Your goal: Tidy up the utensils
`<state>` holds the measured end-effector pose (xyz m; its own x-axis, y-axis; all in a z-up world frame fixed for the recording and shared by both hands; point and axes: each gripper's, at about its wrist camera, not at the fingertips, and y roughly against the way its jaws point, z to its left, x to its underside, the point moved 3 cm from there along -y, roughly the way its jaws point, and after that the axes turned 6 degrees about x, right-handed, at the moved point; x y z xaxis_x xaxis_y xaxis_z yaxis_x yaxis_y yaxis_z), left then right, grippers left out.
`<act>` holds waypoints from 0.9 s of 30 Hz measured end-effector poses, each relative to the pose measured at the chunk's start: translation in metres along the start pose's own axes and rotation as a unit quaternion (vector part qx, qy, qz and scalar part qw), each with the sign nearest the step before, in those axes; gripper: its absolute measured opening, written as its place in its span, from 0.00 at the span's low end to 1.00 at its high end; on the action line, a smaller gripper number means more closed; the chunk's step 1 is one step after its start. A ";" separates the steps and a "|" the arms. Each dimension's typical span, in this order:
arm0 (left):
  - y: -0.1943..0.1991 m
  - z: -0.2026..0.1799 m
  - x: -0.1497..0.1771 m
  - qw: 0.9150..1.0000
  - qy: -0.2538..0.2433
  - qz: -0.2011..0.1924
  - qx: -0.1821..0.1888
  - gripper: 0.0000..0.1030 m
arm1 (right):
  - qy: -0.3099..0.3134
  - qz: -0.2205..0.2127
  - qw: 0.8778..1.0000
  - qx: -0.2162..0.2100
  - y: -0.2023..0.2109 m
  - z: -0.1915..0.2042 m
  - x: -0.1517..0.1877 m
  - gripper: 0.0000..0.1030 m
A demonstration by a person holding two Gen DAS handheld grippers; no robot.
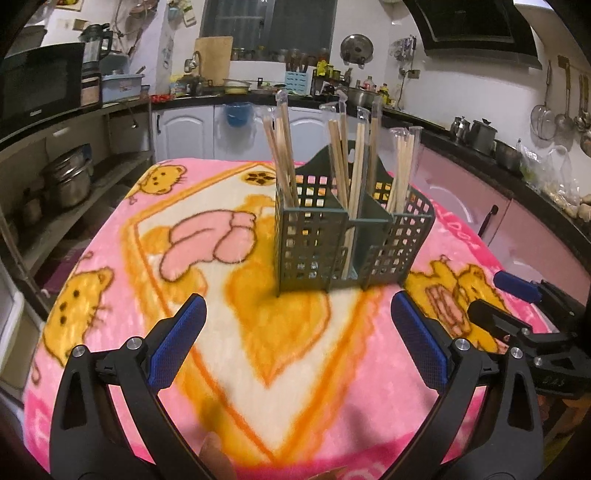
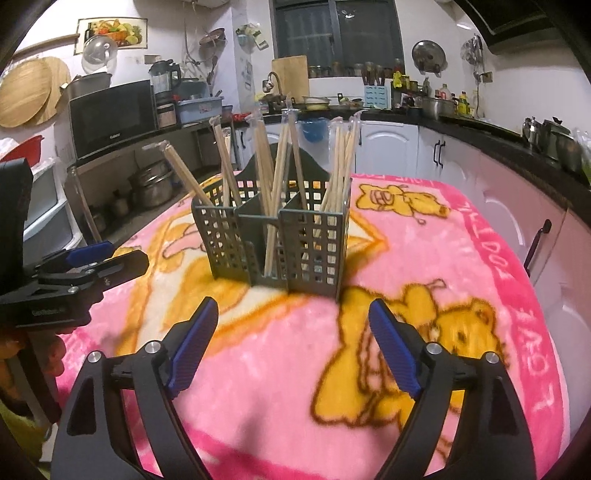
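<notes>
the green slotted holder [image 1: 351, 236] stands upright mid-blanket [image 1: 110, 295], wrapped chopsticks [image 1: 284, 158] upright across its compartments, so sorting looks nearly done. the left gripper [image 1: 297, 321] and the right gripper [image 2: 291, 325] hover near it, jaws apart and empty, probably free to withdraw.

A home kitchen: microwave [image 2: 112, 116], sink tap [image 2: 272, 79], white cabinets [image 2: 388, 147], hanging ladles [image 1: 565, 96] and range hood [image 1: 476, 26].
</notes>
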<state>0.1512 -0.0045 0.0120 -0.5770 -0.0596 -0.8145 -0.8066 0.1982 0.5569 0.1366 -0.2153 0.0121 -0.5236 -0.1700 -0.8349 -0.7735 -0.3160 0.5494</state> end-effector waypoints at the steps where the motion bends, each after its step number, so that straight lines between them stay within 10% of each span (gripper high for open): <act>1: 0.000 0.001 0.004 1.000 0.003 -0.001 0.000 0.90 | 0.000 -0.003 1.000 0.000 0.001 0.000 0.002 0.81; 27: 0.010 -0.003 0.034 0.996 -0.025 -0.088 -0.015 0.90 | -0.033 -0.138 0.989 0.050 0.033 -0.008 0.031 0.94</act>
<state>0.1225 -0.0077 -0.0097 -0.4206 -0.0413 -0.9063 -0.8981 0.1604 0.4095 0.0977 -0.2379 0.0038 -0.3076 -0.0276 -0.9511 -0.9199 -0.2470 0.3047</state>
